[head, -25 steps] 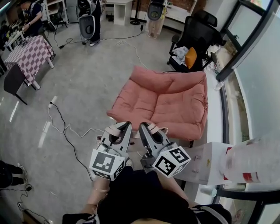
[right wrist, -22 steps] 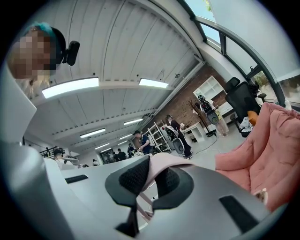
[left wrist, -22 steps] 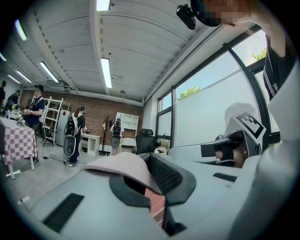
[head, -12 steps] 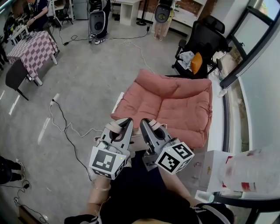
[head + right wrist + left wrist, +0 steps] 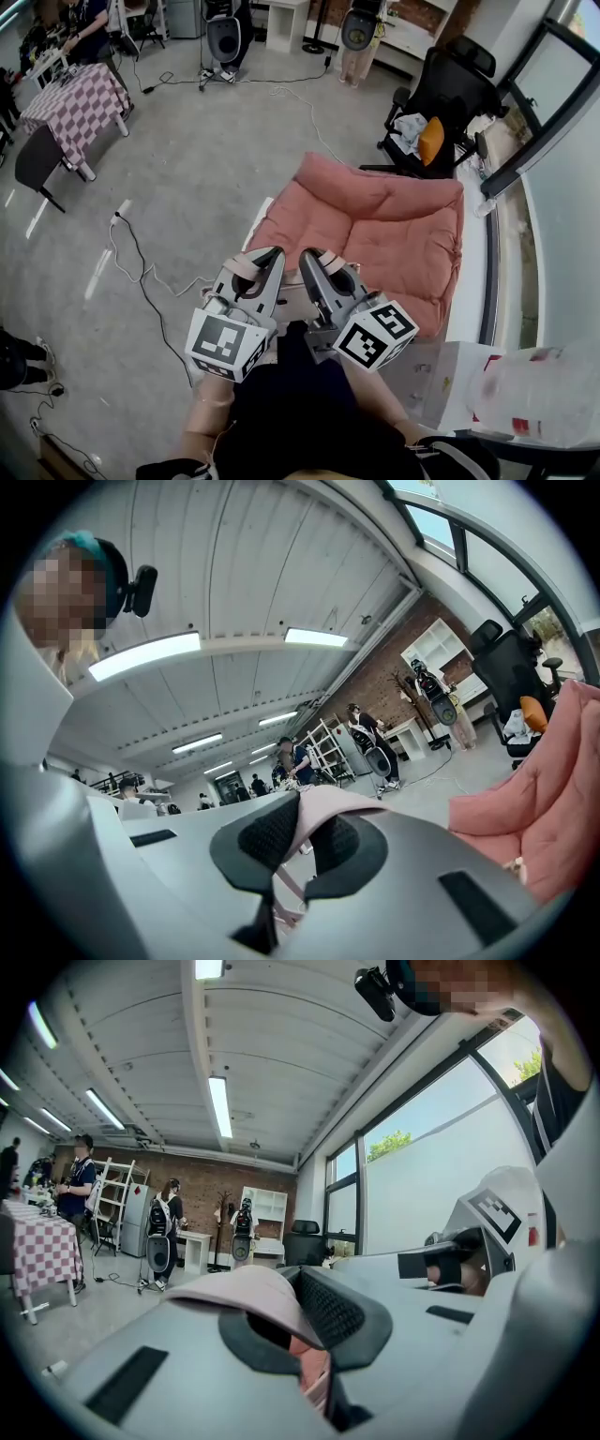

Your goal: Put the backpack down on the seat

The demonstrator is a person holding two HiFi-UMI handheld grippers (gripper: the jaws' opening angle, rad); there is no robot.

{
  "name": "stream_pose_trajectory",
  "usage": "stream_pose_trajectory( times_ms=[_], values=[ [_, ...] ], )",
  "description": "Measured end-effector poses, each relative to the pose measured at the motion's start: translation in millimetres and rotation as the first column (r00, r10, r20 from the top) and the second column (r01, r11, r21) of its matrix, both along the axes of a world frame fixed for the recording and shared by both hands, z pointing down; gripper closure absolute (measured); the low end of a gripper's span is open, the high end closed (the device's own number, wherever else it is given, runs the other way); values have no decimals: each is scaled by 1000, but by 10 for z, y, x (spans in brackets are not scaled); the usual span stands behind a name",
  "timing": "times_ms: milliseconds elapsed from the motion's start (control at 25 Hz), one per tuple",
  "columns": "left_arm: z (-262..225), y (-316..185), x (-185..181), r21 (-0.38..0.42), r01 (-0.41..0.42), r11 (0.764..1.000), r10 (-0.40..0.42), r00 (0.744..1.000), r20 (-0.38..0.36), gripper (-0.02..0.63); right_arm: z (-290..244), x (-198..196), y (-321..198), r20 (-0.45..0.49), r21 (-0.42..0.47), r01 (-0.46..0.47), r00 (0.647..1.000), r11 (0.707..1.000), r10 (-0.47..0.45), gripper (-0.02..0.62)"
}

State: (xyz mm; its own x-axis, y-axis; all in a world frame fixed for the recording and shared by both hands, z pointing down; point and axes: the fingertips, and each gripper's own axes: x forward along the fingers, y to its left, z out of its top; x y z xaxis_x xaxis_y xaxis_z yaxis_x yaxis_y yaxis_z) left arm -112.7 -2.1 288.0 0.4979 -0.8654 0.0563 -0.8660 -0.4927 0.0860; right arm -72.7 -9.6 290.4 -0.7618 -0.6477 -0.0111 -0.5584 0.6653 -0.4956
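The left gripper (image 5: 266, 257) is clamped on one pale pink strap (image 5: 244, 270) of the backpack; in the left gripper view its jaws (image 5: 302, 1290) are closed tight, with the strap (image 5: 246, 1290) folded over the near pad. The right gripper (image 5: 313, 259) pinches a second pink strap (image 5: 330, 272); in the right gripper view the band (image 5: 321, 810) runs up between the two dark pads (image 5: 267, 836) and drapes over the far one. Both grippers are side by side, close together, tips pointing away from the person; only the straps show plainly, and the rest of the backpack is mostly hidden beneath the grippers. The backpack is held in the air, off the seat (image 5: 375, 225); that pink cushioned seat lies on the grey floor (image 5: 187, 187) just ahead, its near left corner beyond the gripper tips. A black office chair (image 5: 436, 103) is behind the seat.
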Motion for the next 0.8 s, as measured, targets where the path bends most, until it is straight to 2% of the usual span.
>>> stream_pose_trajectory(
  times_ms=[240,800],
  values=[
    [-21,-577,245,8,-15,1000,15,1000,19,588,-25,244,-579,11,8,-21,1000,1000,21,549],
    [61,-1945,774,-5,-79,997,79,997,9,589,30,781,-1908,-11,21,-97,995,995,97,549]
  ],
)
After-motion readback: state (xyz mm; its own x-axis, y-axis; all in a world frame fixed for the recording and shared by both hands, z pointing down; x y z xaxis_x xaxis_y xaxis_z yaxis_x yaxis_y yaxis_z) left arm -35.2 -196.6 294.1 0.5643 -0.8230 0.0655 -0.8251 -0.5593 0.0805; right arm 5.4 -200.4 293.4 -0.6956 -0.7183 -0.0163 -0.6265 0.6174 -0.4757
